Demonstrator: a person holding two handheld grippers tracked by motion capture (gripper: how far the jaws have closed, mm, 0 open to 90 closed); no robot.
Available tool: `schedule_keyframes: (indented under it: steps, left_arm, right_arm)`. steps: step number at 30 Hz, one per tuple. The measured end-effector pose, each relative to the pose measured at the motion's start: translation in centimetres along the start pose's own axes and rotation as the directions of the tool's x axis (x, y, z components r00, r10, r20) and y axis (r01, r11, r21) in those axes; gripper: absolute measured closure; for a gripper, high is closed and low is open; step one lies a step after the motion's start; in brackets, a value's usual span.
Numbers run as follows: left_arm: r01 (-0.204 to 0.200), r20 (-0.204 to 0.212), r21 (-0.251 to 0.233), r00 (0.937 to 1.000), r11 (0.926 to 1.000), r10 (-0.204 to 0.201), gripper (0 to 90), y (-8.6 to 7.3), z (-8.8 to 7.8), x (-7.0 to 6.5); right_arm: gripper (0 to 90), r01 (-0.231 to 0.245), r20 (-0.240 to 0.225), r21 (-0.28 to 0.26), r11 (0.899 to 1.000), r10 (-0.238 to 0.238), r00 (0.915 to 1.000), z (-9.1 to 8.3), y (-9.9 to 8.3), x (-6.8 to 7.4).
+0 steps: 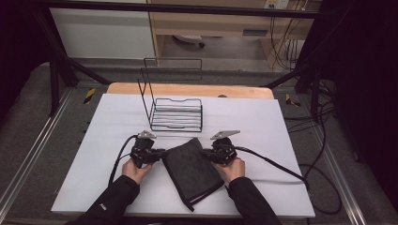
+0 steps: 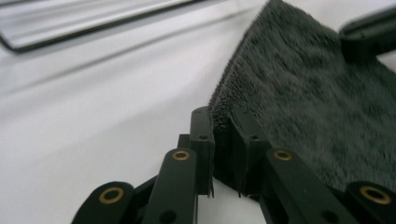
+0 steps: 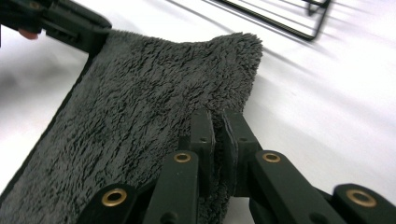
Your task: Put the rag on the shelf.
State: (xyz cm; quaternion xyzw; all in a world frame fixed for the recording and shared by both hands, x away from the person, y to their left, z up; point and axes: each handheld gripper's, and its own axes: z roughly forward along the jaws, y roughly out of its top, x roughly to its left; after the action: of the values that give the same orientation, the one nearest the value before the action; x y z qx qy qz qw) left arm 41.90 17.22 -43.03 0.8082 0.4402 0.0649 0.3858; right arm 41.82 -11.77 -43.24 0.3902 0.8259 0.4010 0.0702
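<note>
a: high view, item one: dark grey folded towel (image 1: 192, 171), lying flat on white table cover (image 1: 117, 122), turned at an angle, near the front edge, between the two hands.

b: noted. item two?

a: left gripper (image 1: 162, 153), held in left hand (image 1: 136, 169), at the towel's left edge, far corner. right gripper (image 1: 205, 152), held in right hand (image 1: 233, 168), at the towel's right edge, opposite.

b: jaw state, left?

a: left gripper view: left gripper (image 2: 223, 140) nearly closed, narrow gap, pinching the thick folded edge of the towel (image 2: 317, 102). tip of the other gripper at upper right, on the far edge.

b: and right?

a: right gripper view: right gripper (image 3: 218, 135) likewise nearly closed, clamped on the fluffy edge of the towel (image 3: 154, 102). other gripper at upper left, at the towel's far corner.

b: remaining stock?

a: black wire rack (image 1: 174, 108), standing behind the towel toward the table's far side, well apart from both grippers, tall wire back at its left. wooden table edge (image 1: 187, 89) beyond the white cover. black cables trailing from each gripper, right one running off across the cover to the floor.
</note>
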Motion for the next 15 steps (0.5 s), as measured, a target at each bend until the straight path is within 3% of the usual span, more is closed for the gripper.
schedule_keyframes:
  steps: [6,9,12,15]
  left_arm:
    - [0.025,0.012,-0.031,0.9996,0.9992,-0.025,79.3,1.3,1.9,-0.5]
    - [0.025,-0.004,-0.04,0.9997,0.9989,-0.025,77.8,1.4,2.5,-1.0]
    - [0.024,-0.046,-0.064,0.9986,0.9977,-0.027,65.4,1.3,1.7,-1.3]
    - [0.016,-0.039,-0.077,0.999,0.9969,-0.019,52.3,0.7,0.0,-1.8]
  right_arm:
    - [84.3,-0.091,0.041,-0.029,0.995,0.093,0.9949,-1.7,-1.4,-0.2]
    - [84.1,-0.104,0.075,-0.035,0.994,0.107,0.9915,-1.9,-2.3,-0.1]
    - [81.7,-0.122,0.072,-0.042,0.992,0.124,0.9896,-1.9,-2.6,-0.3]
    - [74.6,-0.118,0.064,-0.07,0.991,0.122,0.9904,-2.2,-2.9,-0.5]
